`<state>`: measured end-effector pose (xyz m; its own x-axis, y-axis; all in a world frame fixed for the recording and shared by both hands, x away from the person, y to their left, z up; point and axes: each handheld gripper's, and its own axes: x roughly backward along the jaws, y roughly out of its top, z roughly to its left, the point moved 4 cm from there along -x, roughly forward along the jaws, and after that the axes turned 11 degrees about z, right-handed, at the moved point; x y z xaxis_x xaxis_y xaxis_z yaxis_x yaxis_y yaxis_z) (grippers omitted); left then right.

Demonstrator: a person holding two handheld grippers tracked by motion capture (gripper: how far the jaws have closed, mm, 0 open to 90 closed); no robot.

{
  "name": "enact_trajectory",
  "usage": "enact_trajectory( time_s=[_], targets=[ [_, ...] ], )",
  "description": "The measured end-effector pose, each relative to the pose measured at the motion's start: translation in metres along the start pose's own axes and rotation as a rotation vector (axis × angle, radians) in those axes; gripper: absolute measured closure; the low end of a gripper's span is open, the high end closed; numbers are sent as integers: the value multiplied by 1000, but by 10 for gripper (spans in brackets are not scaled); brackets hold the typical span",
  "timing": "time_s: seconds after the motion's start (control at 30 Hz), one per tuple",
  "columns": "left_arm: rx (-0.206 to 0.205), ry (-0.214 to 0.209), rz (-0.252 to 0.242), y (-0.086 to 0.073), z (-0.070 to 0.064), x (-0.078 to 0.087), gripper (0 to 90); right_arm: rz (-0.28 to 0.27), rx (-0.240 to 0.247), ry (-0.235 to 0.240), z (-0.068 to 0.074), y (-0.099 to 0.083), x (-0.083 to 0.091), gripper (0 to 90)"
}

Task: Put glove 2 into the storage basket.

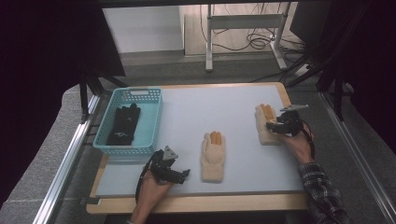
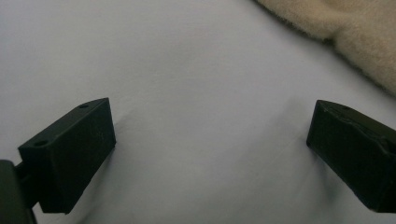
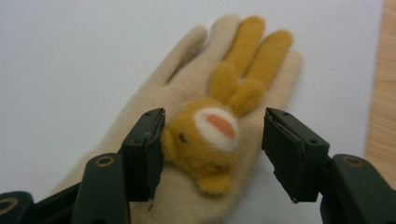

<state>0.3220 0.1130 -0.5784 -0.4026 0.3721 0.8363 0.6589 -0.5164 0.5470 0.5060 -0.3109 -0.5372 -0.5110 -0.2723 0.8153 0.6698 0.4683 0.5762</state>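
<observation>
R gripper (image 3: 212, 154): jaws wide apart, straddling the plush rabbit patch (image 3: 208, 149) sewn on the cream glove (image 3: 187, 88). One jaw touches the rabbit's cheek, the other stands off w/ a gap. Nothing clamped yet. In the high view this gripper (image 1: 274, 125) sits over that glove (image 1: 264, 126), which lies flat on the pale mat (image 1: 196, 112), well right of the blue basket (image 1: 130, 122) and near the table's right edge.

L gripper (image 2: 210, 140): jaws spread wide, nothing between them but bare mat; tips prob. resting on or just above the surface, can't tell which. Fuzzy cream edge of the second glove (image 2: 355, 32) at the view's top corner. From above, L gripper (image 1: 173, 174) is just beside the basket's near corner, second glove (image 1: 213, 156) between basket and first glove.

Black gloves (image 1: 124, 123) already lie in the basket, so the likely job is getting the cream pair in too.

Risks, as I judge them:
- Closing now grabs the rabbit only, not the glove body; soft patch may squash & slip out, or the glove dangles and swings off-centre.
- Uneven jaw contact could shove the glove sideways towards the table edge, away from the basket.
- Floppy fingers may snag the basket rim on the way in.
</observation>
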Motion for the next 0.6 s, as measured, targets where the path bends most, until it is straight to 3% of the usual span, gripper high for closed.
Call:
enact_trajectory(
  time_s=[0.07, 0.17, 0.27, 0.4, 0.6],
  targets=[
    [0, -1, 0, 0, 0, 0, 13, 13, 18, -5, 2, 0, -7, 388],
    [0, 0, 0, 0, 0, 0, 13, 4, -32, 35, 3, 1, -10, 497],
    [0, 0, 0, 0, 0, 0, 13, 22, -44, 32, 4, 2, -8, 559],
    [0, 0, 0, 0, 0, 0, 13, 26, -50, 29, 6, 2, -5, 568],
    [0, 0, 0, 0, 0, 0, 13, -12, -77, 47, 12, 1, 9, 569]
  ],
)
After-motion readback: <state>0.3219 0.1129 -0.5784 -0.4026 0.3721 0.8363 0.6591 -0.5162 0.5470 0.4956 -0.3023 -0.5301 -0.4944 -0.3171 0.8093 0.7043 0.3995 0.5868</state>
